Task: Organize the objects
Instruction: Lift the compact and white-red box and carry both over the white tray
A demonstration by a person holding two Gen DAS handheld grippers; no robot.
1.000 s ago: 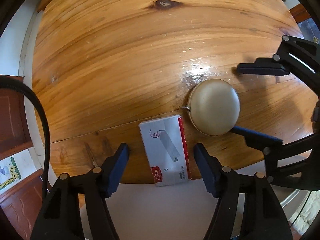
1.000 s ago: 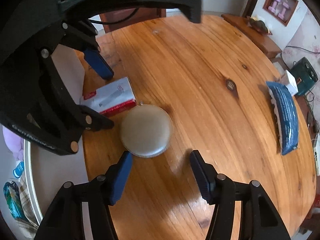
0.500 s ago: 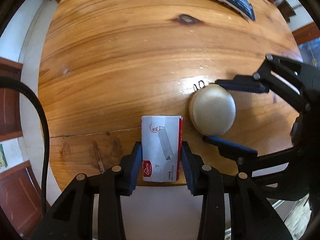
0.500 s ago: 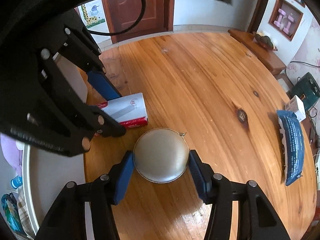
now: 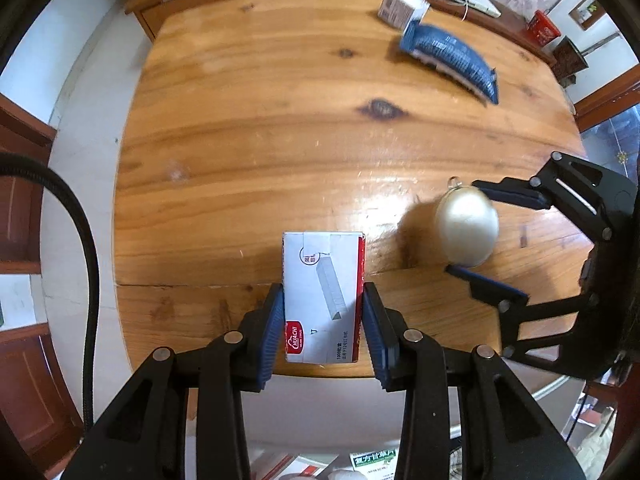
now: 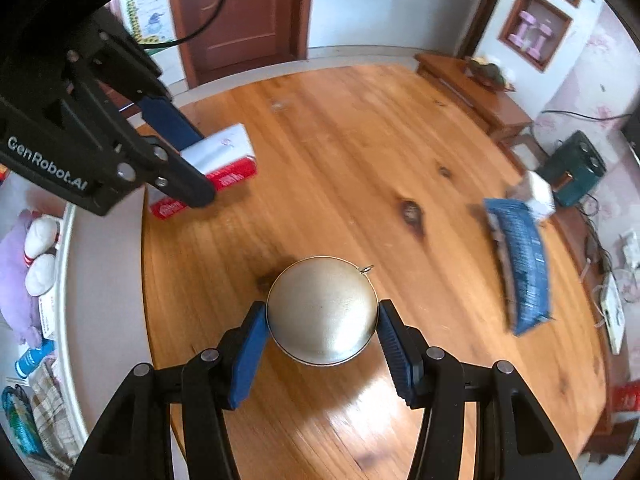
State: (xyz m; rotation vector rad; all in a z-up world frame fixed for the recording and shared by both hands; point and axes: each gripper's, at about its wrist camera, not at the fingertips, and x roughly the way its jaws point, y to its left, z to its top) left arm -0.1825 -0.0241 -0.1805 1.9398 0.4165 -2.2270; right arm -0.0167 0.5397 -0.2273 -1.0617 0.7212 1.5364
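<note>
From the left wrist: the left gripper (image 5: 323, 322) has its fingers clamped on the long sides of a white and red box (image 5: 323, 296). The box hangs above the near edge of the wooden surface (image 5: 260, 140), with its long side pointing away from the camera.

From the right wrist: the right gripper (image 6: 322, 344) squeezes a round gold case (image 6: 322, 310), its little ring pointing toward the far right edge. The case's lower edge looks blurry. A blue packet (image 6: 522, 270) lies blurred near the right edge

Round wooden table (image 5: 256, 128), blue packet (image 5: 450, 60) beside small white carton (image 5: 400, 10)
</note>
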